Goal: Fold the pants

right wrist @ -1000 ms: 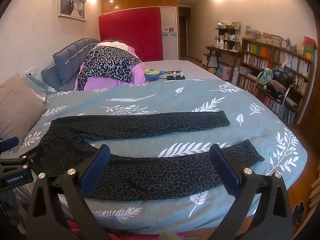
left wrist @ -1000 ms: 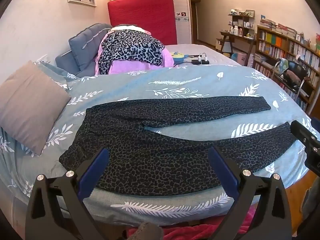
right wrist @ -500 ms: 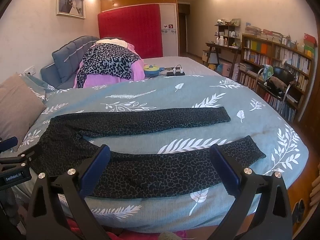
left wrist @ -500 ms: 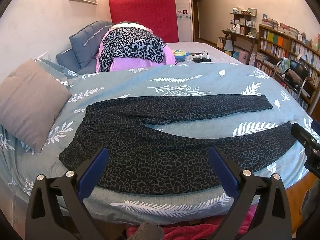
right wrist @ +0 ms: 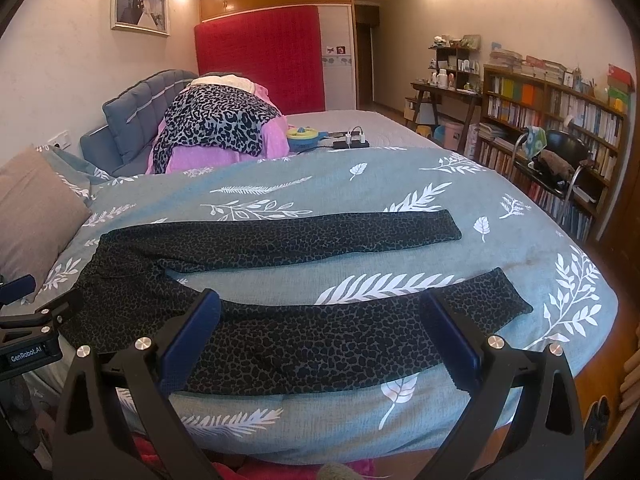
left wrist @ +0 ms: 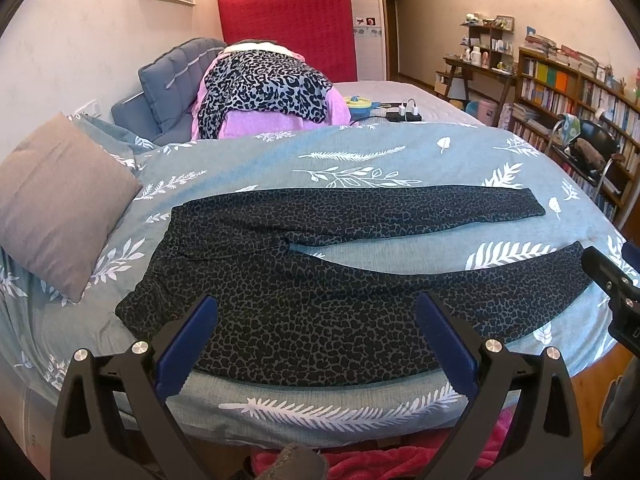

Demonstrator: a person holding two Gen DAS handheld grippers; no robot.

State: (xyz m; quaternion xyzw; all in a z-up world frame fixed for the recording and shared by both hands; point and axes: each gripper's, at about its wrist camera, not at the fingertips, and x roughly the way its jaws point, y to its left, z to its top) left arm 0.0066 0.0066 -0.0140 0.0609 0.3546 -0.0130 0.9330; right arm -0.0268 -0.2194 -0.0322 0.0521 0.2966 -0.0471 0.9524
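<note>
Dark leopard-print pants [left wrist: 320,300] lie flat on the bed, waist to the left, both legs spread apart and running to the right. In the right wrist view the same pants [right wrist: 304,332] show with the near leg's cuff at the right. My left gripper [left wrist: 316,320] hovers open over the near hip and thigh area, nothing between its blue pads. Over the near leg my right gripper [right wrist: 320,320] is open too, and holds nothing. Each gripper shows at the edge of the other's view.
The bed carries a teal leaf-print duvet [left wrist: 360,152]. A grey-brown pillow [left wrist: 56,204] lies at the left. A heap of leopard and pink clothes [left wrist: 260,88] sits at the back by a blue headboard. Bookshelves and a chair [right wrist: 560,152] stand at the right.
Both grippers have tilted and drifted slightly toward the bed; the pants look a little nearer. The pants have not moved and both grippers stay open.
</note>
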